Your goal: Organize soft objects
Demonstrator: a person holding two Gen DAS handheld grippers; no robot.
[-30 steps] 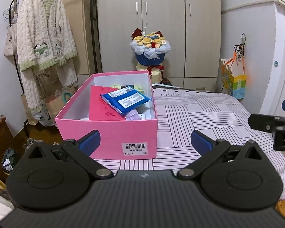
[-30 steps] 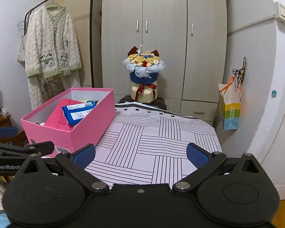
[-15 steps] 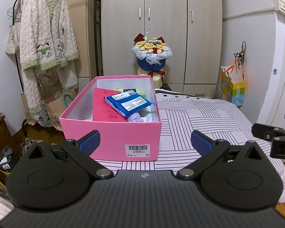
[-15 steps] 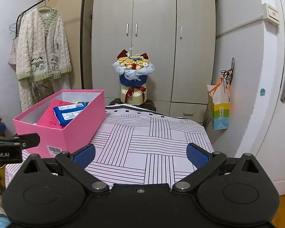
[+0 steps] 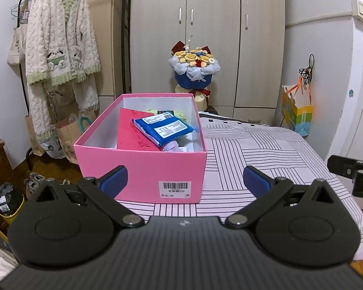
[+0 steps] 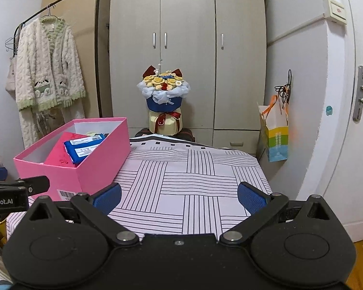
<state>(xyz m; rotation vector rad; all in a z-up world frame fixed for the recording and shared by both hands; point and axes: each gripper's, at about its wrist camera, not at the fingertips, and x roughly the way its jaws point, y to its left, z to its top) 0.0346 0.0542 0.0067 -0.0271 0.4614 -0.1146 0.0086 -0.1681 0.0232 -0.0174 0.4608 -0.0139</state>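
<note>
Both tongs drawn back from pink box [image 5: 142,166], left tongs [image 5: 184,178] spread, right tongs [image 6: 179,194] spread, empty

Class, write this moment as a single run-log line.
left gripper: open, empty | right gripper: open, empty | pink box: on striped cloth, lid off | blue packet: inside box

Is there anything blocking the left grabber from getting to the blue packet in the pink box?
Only the pink box itself: its near wall stands between the open left gripper and the blue packet. The box has no lid and the packet lies on top, so the way in from above looks free.
</note>
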